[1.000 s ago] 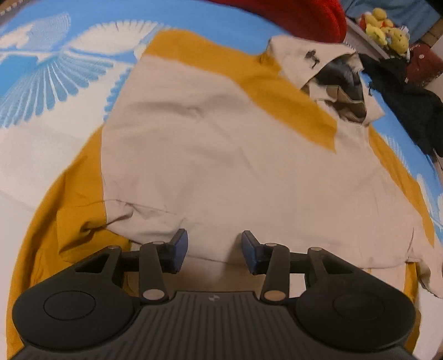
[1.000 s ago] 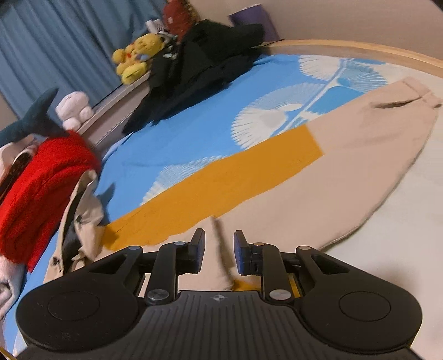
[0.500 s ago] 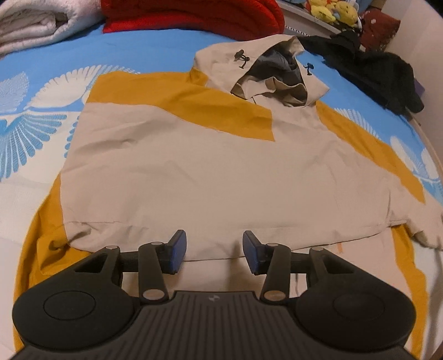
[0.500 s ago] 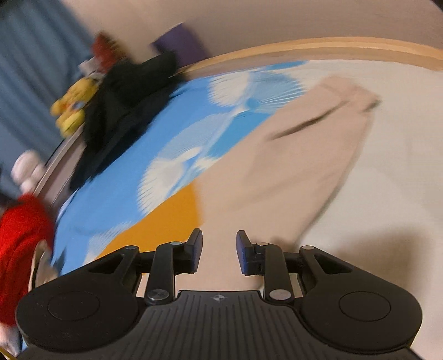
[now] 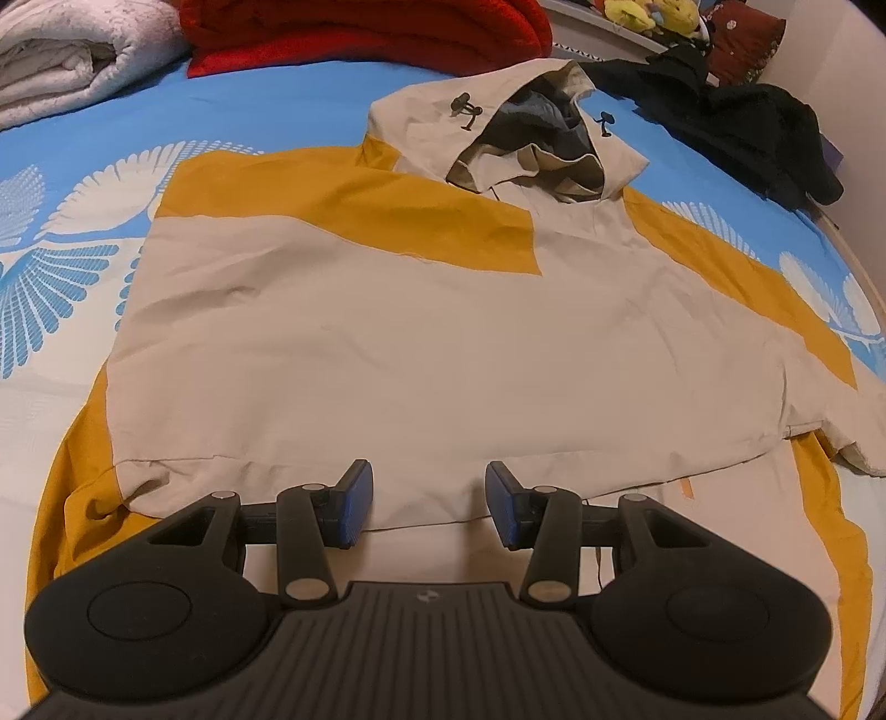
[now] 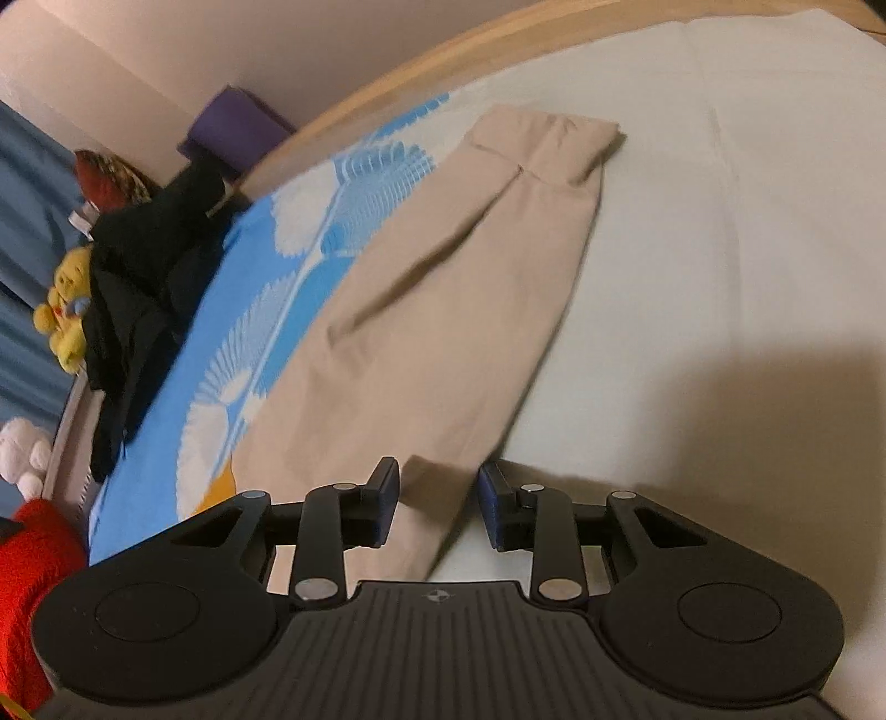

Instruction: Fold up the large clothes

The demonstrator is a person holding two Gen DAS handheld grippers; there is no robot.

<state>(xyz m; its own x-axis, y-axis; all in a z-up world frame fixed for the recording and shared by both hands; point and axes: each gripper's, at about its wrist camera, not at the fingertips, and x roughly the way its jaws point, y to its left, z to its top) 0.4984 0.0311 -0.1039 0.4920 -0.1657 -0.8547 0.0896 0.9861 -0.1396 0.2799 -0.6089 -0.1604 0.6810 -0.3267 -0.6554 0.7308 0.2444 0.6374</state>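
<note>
A beige and mustard hooded jacket (image 5: pixel 415 332) lies flat on the blue and white bed cover (image 5: pixel 277 111), hood (image 5: pixel 526 149) at the far end. My left gripper (image 5: pixel 429 509) hovers open over the jacket's near hem, with nothing between its fingers. In the right wrist view the jacket's beige sleeve (image 6: pixel 443 310) stretches away to its cuff (image 6: pixel 554 144). My right gripper (image 6: pixel 439 498) sits low over the sleeve's near part. Its jaws are opening, and the cloth shows between them without being pinched.
A red blanket (image 5: pixel 360 33) and a folded white blanket (image 5: pixel 72 55) lie beyond the hood. Black clothes (image 5: pixel 747 127) and plush toys (image 5: pixel 648 14) sit at the far right. The wooden bed edge (image 6: pixel 443 61) curves past the cuff, near a purple object (image 6: pixel 232 133).
The left view rolled and drew back a little, so the whole jacket now shows squarely. My right gripper swept down along the sleeve toward the cuff, and its jaws widened.
</note>
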